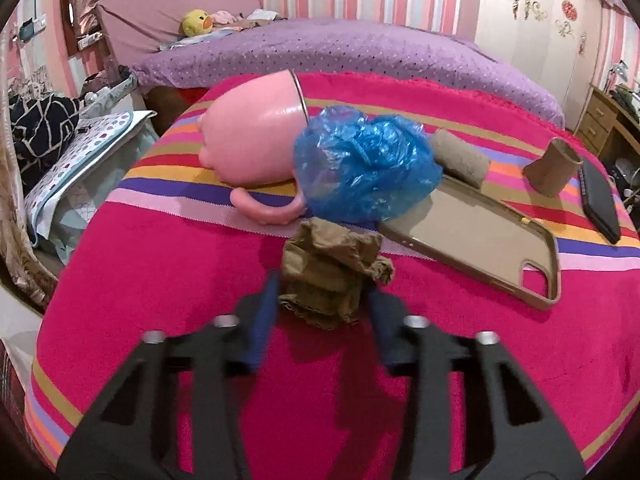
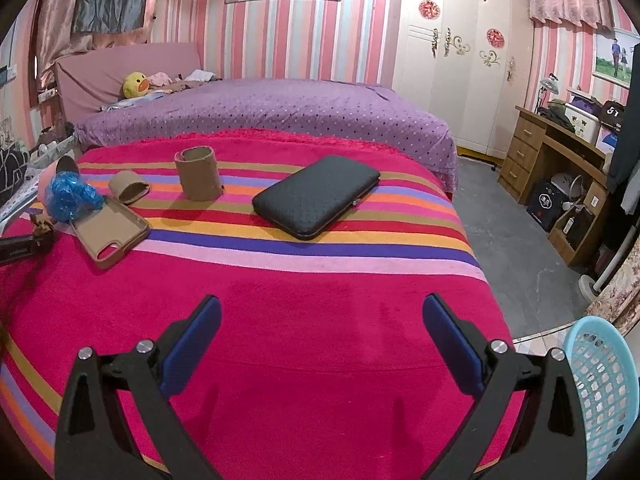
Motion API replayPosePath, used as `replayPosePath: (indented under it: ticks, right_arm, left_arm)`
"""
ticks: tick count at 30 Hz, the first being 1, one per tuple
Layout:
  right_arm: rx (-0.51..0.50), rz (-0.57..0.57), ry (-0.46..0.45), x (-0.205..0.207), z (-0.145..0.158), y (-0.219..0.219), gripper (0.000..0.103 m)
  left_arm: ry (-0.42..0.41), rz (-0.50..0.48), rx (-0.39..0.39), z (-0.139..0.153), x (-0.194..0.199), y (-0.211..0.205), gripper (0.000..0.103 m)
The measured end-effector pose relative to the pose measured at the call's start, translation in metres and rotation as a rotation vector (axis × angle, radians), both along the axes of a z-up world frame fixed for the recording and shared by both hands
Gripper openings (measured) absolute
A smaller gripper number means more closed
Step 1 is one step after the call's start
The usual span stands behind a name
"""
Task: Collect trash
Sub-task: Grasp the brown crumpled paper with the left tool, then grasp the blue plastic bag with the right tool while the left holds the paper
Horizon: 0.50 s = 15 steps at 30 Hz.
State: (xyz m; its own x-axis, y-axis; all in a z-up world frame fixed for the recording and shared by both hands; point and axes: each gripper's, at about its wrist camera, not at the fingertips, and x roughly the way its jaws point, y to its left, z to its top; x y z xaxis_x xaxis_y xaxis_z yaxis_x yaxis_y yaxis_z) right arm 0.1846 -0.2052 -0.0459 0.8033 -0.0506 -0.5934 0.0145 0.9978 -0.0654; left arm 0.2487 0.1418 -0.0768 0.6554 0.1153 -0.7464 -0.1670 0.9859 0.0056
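While my left gripper (image 1: 324, 288) sits low over the pink striped blanket (image 1: 160, 280), its two blue pads flank a crumpled brown paper wad (image 1: 332, 272); the pads look pressed against both sides of it, so I call it gripped, though motion blur softens the contact. Wad lies on the plain pink part of the blanket, just in front of a blue plastic bag (image 1: 364, 160) bunched at the mouth of a pink cup (image 1: 252, 136) tipped on its side. Bag overlaps the near end of a tan phone case (image 1: 472, 236) lying open side up. Behind the bag, a cardboard tube (image 1: 460, 156) lies flat; a second cardboard tube (image 1: 554, 166) stands upright further right, next to a black wallet (image 1: 600, 196).

My right gripper (image 2: 322, 344) hangs wide open above bare blanket, nothing between its fingers (image 2: 192, 344). From the right wrist view the wallet (image 2: 320, 196) sits mid-blanket, the standing tube (image 2: 199, 174) and the flattened tube (image 2: 129, 187) left of it, phone case (image 2: 110, 232) nearer, bag (image 2: 72, 196) and cup at far left. Left gripper shows at the left edge with the brown wad (image 2: 40, 222) at its tip. A light blue mesh basket (image 2: 600, 392) is at the lower right, beside the blanket's edge. Purple bed (image 2: 280, 116) lies behind.
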Motion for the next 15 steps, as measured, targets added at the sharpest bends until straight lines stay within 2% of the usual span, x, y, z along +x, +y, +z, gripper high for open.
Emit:
replayPosePath:
  ticks: [5, 8, 13, 15]
  right_arm:
    - [0.029, 0.051, -0.030, 0.002, 0.006, 0.027, 0.098]
    - [0.047, 0.104, -0.030, 0.012, 0.006, 0.057, 0.098]
    - [0.065, 0.217, -0.032, 0.037, 0.014, 0.120, 0.098]
    - [0.051, 0.259, -0.034, 0.046, 0.018, 0.145, 0.098]
  left_arm:
    - [-0.058, -0.009, 0.040, 0.018, -0.015, 0.014, 0.036]
    - [-0.075, 0.007, 0.004, 0.024, -0.019, 0.036, 0.036]
    - [-0.105, 0.063, 0.040, 0.032, -0.024, 0.069, 0.036]
    - [-0.124, 0.096, 0.032, 0.038, -0.026, 0.086, 0.036]
